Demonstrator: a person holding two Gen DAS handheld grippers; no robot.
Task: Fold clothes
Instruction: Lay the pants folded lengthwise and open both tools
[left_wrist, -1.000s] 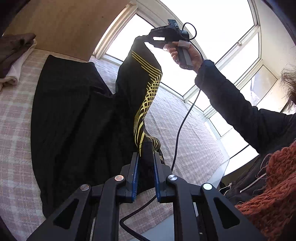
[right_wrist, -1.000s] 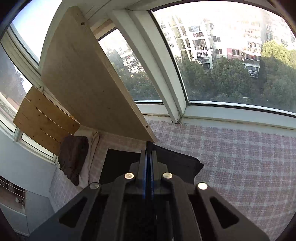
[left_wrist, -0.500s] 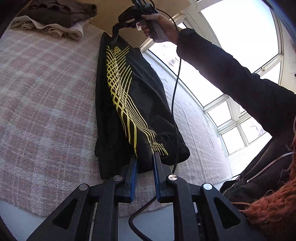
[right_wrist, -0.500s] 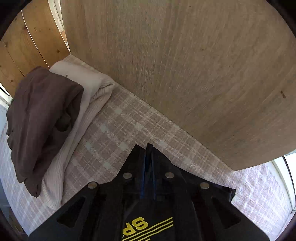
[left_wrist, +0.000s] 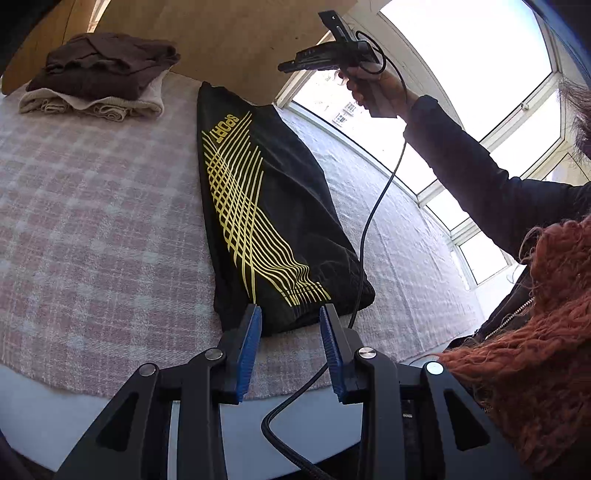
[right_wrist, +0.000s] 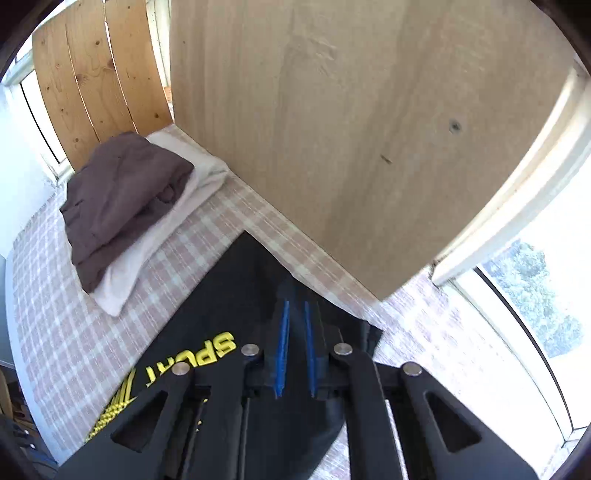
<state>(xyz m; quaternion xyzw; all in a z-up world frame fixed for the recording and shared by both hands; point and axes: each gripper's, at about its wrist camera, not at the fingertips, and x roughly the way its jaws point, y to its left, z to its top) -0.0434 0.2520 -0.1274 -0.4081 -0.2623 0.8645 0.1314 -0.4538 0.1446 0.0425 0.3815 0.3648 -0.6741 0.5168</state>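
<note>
left wrist view: looks along a long, folded black fabric garment (left_wrist: 258, 206) with yellow curved stripes and a yellow "sport" print, laid flat on a pink-and-white checked cloth (left_wrist: 92, 221). far, narrow end of it just short of the foot of a big pale wooden board (right_wrist: 369, 129), near hem well away from that board. left gripper (left_wrist: 291, 310), black with blue pads, poised at that near hem, jaws released and just now opening wider, hem edge seen between the tips with no pad pressing on it. left of the board's foot, a dark brown folded garment (left_wrist: 107, 66) stacked on a cream knitted one (left_wrist: 96, 105), apart from the black garment. high in front of the board's right edge, a hand (left_wrist: 373, 88) in a dark sleeve (left_wrist: 480, 177) gripping the other tool's handle, clear above the cloth, a black cable (left_wrist: 373, 206) hanging from it across the black garment's right side. rust-orange fuzzy knit (left_wrist: 535, 332) at the right rim, far from the board.

right wrist view: points steeply down at the board's foot. right gripper (right_wrist: 295, 301) above the black garment's printed end, jaws drawn nearly together with only a thin slit, nothing pinched in them. left of the board, a slatted pine panel (right_wrist: 99, 81); right of it, a bright window (right_wrist: 535, 314).
</note>
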